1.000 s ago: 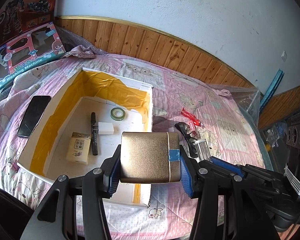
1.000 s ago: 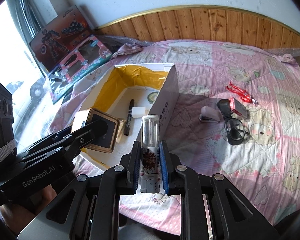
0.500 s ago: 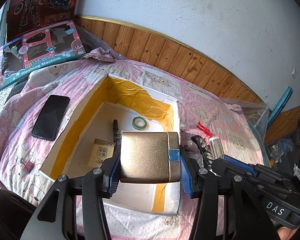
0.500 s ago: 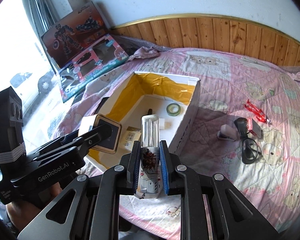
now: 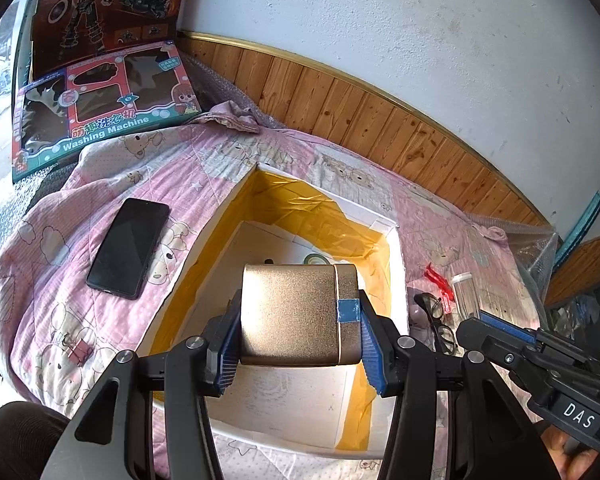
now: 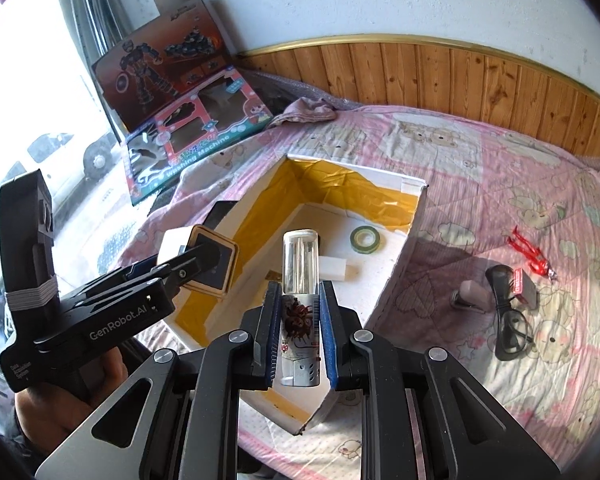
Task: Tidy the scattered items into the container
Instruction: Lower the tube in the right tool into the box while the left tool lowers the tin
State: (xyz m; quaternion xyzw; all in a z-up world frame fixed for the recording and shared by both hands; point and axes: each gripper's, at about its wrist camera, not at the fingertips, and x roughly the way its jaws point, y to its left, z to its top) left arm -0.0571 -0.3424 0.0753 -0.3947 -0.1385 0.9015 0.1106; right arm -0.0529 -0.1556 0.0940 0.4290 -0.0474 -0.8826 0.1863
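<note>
My left gripper (image 5: pixel 298 338) is shut on a gold box (image 5: pixel 296 316) with a blue tape patch, held above the open white container (image 5: pixel 394 264) lined with yellow tape. My right gripper (image 6: pixel 299 322) is shut on a clear-capped printed tube (image 6: pixel 300 280), also over the container (image 6: pixel 414 216). Inside lie a green tape roll (image 6: pixel 365 239) and a white block (image 6: pixel 334 269). On the pink quilt right of the container lie black glasses (image 6: pixel 508 330), a red item (image 6: pixel 530 252), a small grey piece (image 6: pixel 472 294) and a red-labelled pack (image 6: pixel 522 286).
A black phone (image 5: pixel 129 248) lies on the quilt left of the container. Two toy boxes (image 5: pixel 100 96) lean at the back left against the wall. Wooden wall panelling (image 5: pixel 380 120) runs behind the bed. A person's hand (image 6: pixel 64 400) grips the left tool.
Both grippers have risen and drawn back from the container with their loads still held; the view now takes in more of the quilt, the phone and the toy boxes.
</note>
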